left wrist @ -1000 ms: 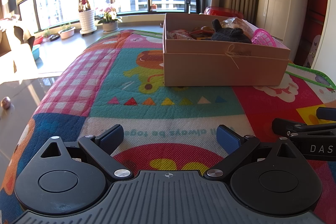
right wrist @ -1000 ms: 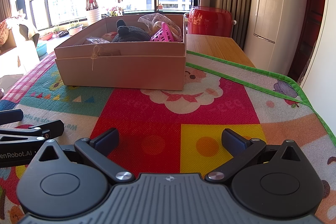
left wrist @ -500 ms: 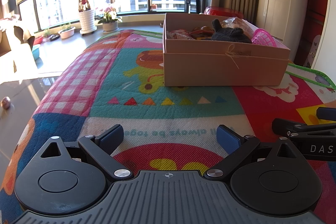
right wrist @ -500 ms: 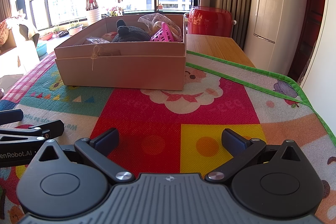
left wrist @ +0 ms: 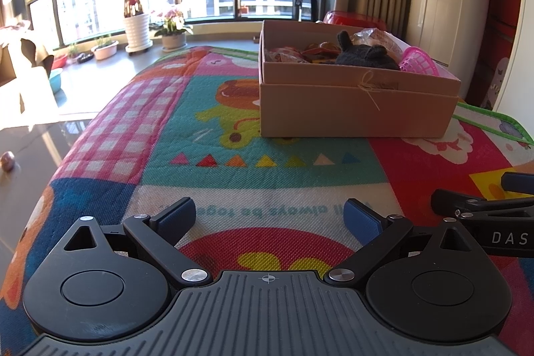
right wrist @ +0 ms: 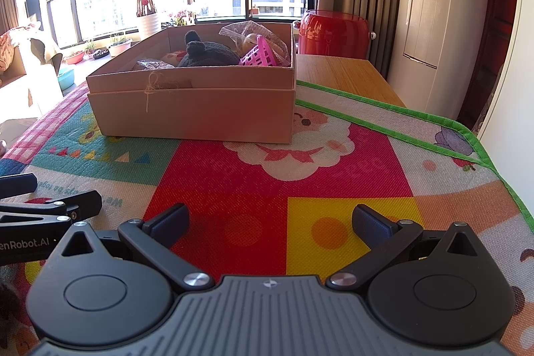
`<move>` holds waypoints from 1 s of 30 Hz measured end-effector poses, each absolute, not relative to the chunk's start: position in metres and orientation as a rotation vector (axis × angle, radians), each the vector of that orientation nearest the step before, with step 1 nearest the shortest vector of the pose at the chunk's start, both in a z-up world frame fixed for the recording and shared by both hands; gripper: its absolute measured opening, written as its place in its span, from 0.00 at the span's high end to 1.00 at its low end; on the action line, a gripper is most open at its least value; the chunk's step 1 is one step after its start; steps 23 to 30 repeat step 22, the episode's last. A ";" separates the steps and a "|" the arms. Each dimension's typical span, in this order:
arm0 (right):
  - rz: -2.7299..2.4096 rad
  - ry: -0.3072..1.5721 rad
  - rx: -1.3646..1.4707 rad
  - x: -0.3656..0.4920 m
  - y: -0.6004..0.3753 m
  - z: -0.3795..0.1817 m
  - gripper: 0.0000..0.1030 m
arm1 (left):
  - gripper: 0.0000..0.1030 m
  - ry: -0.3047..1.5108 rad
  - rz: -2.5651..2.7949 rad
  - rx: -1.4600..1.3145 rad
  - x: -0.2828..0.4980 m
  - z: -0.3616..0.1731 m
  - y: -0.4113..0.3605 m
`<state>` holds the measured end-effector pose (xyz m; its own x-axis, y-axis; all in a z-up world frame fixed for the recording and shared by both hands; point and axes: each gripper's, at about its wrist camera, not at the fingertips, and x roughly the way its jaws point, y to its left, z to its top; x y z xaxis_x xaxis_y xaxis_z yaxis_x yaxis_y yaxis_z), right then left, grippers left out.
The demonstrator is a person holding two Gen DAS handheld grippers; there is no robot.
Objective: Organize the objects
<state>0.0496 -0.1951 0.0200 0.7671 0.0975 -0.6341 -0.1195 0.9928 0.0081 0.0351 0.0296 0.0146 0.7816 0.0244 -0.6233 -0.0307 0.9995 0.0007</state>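
Observation:
A brown cardboard box stands on the colourful play mat. Inside it lie a dark plush toy, a pink plastic basket, a clear plastic bag and some wrapped items. My left gripper rests low over the mat well short of the box, open and empty. My right gripper sits beside it, also open and empty. Each gripper's side shows in the other's view, the right gripper and the left gripper.
A red round container stands on the bare wooden table end behind the box. Potted plants line the window sill. The mat's left edge drops off to the floor, and a white cabinet stands at right.

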 end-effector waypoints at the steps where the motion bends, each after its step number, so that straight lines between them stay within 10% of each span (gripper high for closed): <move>1: 0.118 0.686 -0.033 0.050 -0.195 0.020 0.00 | 0.03 0.673 0.030 -0.009 0.035 0.015 0.030; 30: 0.118 0.686 -0.033 0.049 -0.195 0.020 0.00 | 0.03 0.672 0.030 -0.008 0.036 0.014 0.031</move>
